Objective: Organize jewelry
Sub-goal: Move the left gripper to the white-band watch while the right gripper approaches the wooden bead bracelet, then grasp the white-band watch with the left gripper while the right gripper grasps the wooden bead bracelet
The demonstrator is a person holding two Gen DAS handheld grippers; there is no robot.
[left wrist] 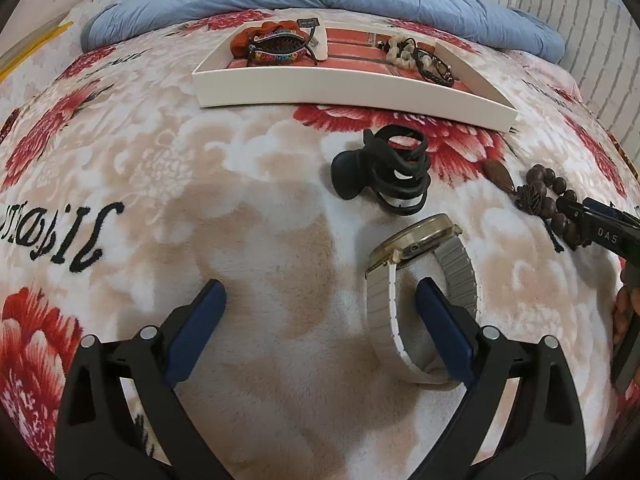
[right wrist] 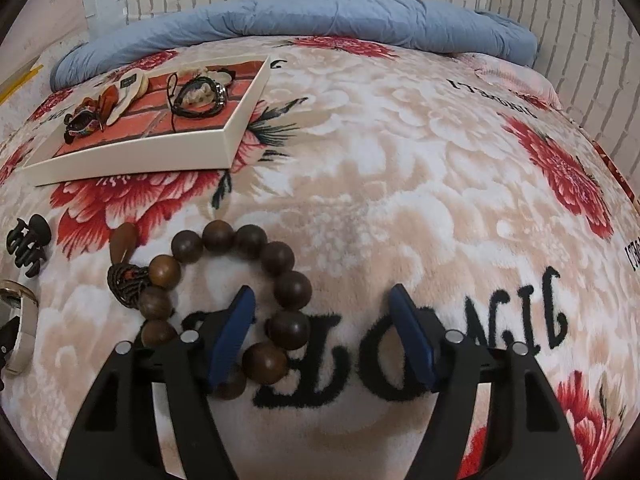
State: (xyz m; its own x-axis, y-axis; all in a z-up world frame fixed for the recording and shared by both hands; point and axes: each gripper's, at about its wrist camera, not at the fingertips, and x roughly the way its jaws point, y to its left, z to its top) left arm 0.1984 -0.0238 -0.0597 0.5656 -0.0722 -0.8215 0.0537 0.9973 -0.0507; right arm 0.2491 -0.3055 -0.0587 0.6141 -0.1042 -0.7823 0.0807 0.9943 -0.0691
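Holding both claws low over the floral plush blanket [right wrist: 400,168], your left gripper [left wrist: 320,312] gaped wide, one blue finger poked inside the grey-banded wristwatch [left wrist: 420,280] loop at lower right, gripping nothing. Your right gripper [right wrist: 322,320] sat partly open, its left finger through the brown wooden bead bracelet [right wrist: 240,280], unpinched. The white tray [left wrist: 320,88] sat up top.

A gold-faced watch [left wrist: 420,280] on a grey band stands on edge on the blanket beside a black hair claw [left wrist: 384,176] and a brown wooden bead bracelet [right wrist: 236,300], with more pieces in the white tray [left wrist: 340,92].
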